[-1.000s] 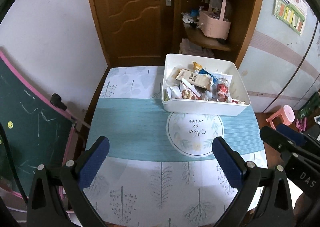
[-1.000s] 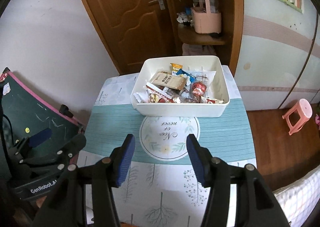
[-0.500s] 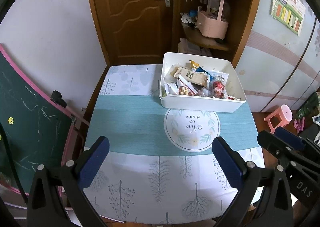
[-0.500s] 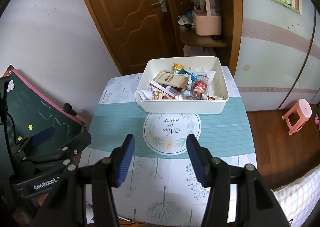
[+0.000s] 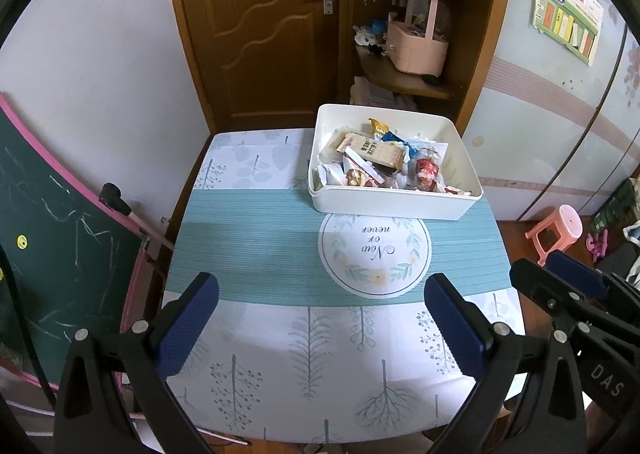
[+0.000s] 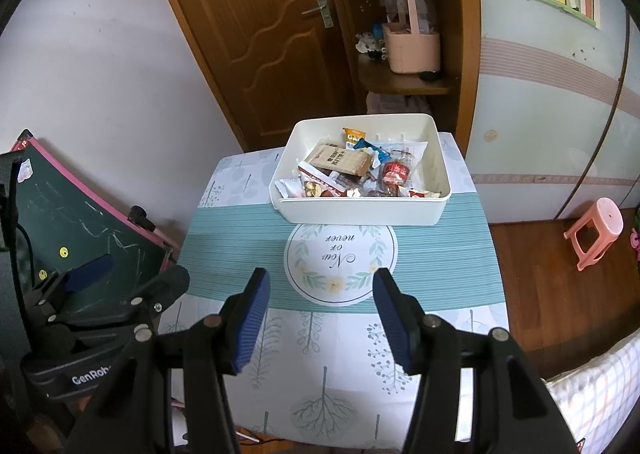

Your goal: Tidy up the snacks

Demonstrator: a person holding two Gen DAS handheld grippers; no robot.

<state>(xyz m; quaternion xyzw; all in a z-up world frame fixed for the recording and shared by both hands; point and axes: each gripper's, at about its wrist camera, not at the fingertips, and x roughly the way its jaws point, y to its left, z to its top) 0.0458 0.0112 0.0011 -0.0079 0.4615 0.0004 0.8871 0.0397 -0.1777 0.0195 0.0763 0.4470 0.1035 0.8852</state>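
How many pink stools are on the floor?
1. The pink stool stands on the wooden floor to the right of the table. Others could be hidden outside the pictures.

Left gripper (image 5: pixel 320 318) angled steeply downward, blue-padded fingers (image 5: pixel 188 326) spread wide, nothing between them. Right gripper (image 6: pixel 320 318) pitched down alike, jaws parted more narrowly, blue ribbed pads (image 6: pixel 250 326) facing each other across an empty gap. Both side by side, apart, neither touching anything; each visible at the edge of the other's wrist view
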